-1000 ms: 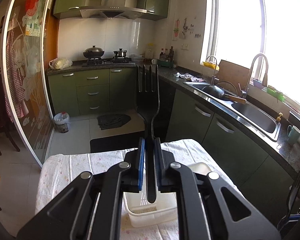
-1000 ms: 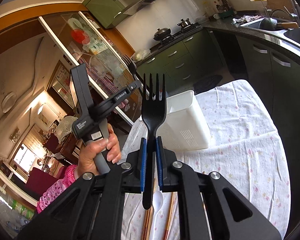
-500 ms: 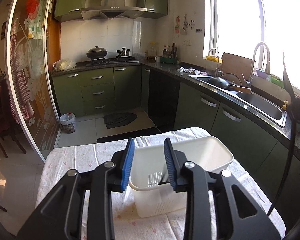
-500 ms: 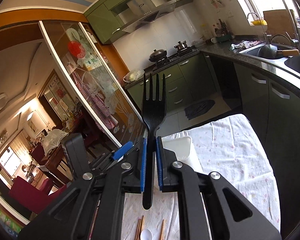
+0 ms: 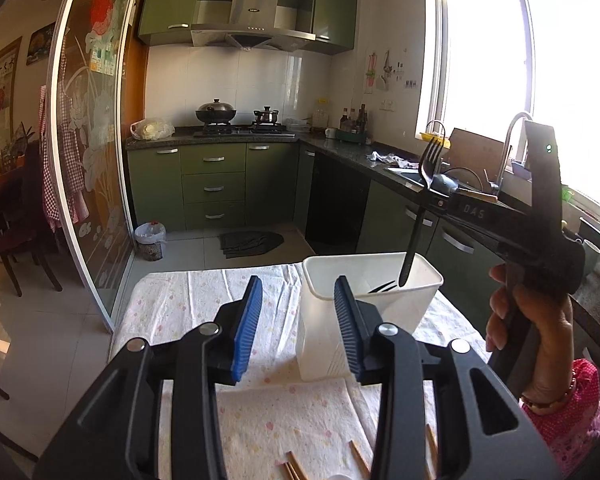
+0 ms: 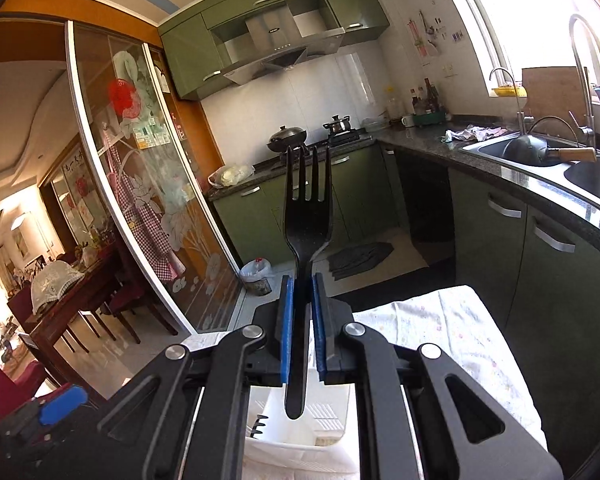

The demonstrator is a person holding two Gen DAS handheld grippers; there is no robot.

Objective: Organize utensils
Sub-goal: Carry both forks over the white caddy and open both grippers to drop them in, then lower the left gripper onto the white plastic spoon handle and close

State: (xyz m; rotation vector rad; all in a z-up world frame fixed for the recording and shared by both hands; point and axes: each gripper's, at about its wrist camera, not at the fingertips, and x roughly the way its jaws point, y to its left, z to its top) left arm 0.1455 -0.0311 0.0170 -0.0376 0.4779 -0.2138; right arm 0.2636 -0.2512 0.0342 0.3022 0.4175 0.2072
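The right gripper [image 6: 300, 328] is clamping a black fork [image 6: 307, 216] by its handle, tines up, with the handle end hanging over the open top of the white plastic bin [image 5: 380, 280]. The bin is standing on the cloth-covered table [image 5: 188, 300] toward its far edge, nearer the right side. Another black utensil [image 5: 384, 287] is lying inside the bin. The left gripper [image 5: 298, 320] is empty; its jaws have just been opening. Wooden chopsticks [image 5: 294, 468] are lying at the table's near edge.
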